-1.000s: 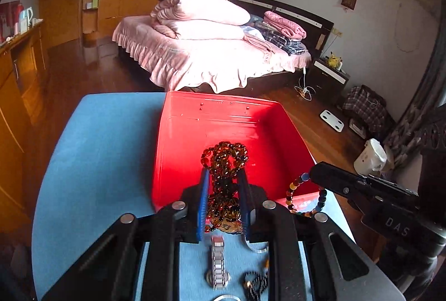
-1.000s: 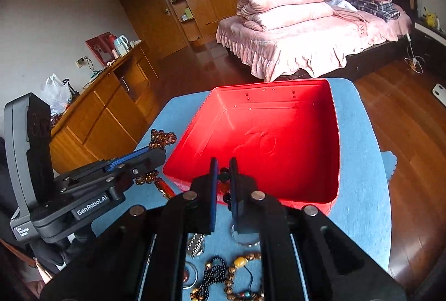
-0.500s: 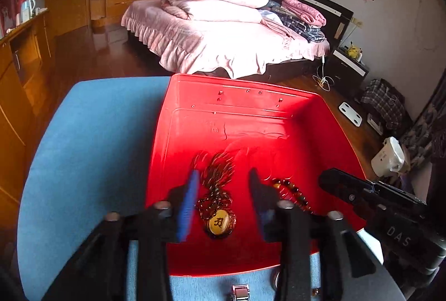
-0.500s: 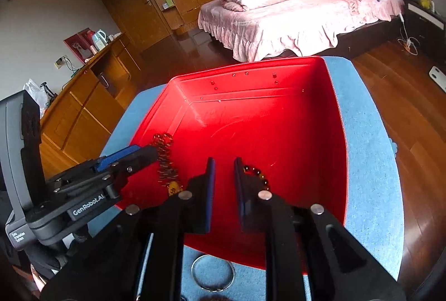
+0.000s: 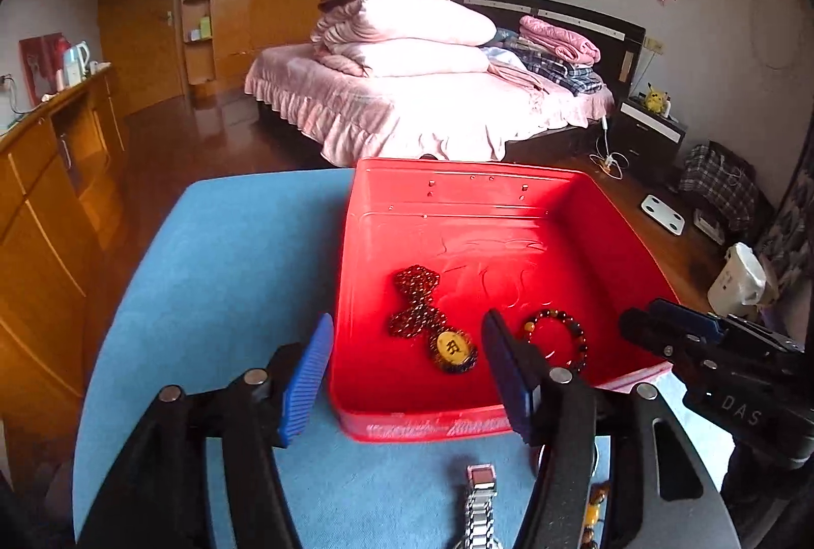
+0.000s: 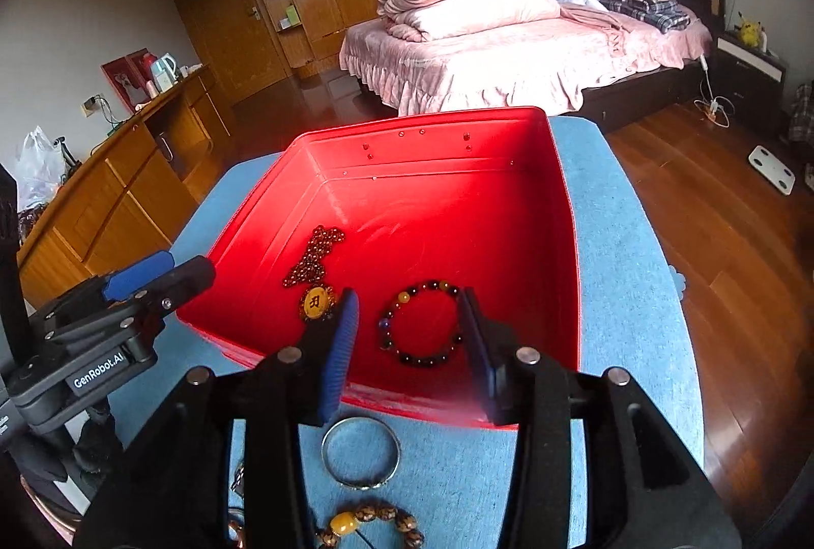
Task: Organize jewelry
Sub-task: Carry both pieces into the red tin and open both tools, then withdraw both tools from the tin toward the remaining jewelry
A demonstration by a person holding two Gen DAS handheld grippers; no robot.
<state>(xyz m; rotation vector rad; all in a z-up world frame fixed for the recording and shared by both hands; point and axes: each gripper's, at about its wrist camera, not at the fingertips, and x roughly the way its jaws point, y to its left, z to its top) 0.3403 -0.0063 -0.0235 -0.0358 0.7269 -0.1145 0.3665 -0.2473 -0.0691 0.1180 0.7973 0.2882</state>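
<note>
A red box (image 5: 509, 188) (image 6: 567, 213) stands open on a blue cloth. In it lie a dark red bead necklace with a yellow pendant (image 5: 432, 320) (image 6: 315, 274) and a dark bead bracelet (image 5: 559, 338) (image 6: 422, 325). My left gripper (image 5: 407, 345) is open and empty over the box's near wall, above the necklace. My right gripper (image 6: 409, 320) is open and empty above the bracelet. On the cloth in front of the box lie a silver watch (image 5: 481, 508), a silver bangle (image 6: 360, 452) and an amber bead bracelet (image 6: 366, 523).
The blue cloth (image 5: 229, 274) (image 6: 626, 274) covers a small table with rounded edges. Wooden floor lies to the right, a wooden cabinet (image 5: 46, 172) to the left and a pink bed (image 5: 422, 101) behind. Each gripper shows in the other's view (image 5: 712, 360) (image 6: 117, 294).
Both grippers carried their pieces over the box, opened and let them drop. The necklace and the bracelet now lie on the box floor, and both grippers have drawn back a little.
</note>
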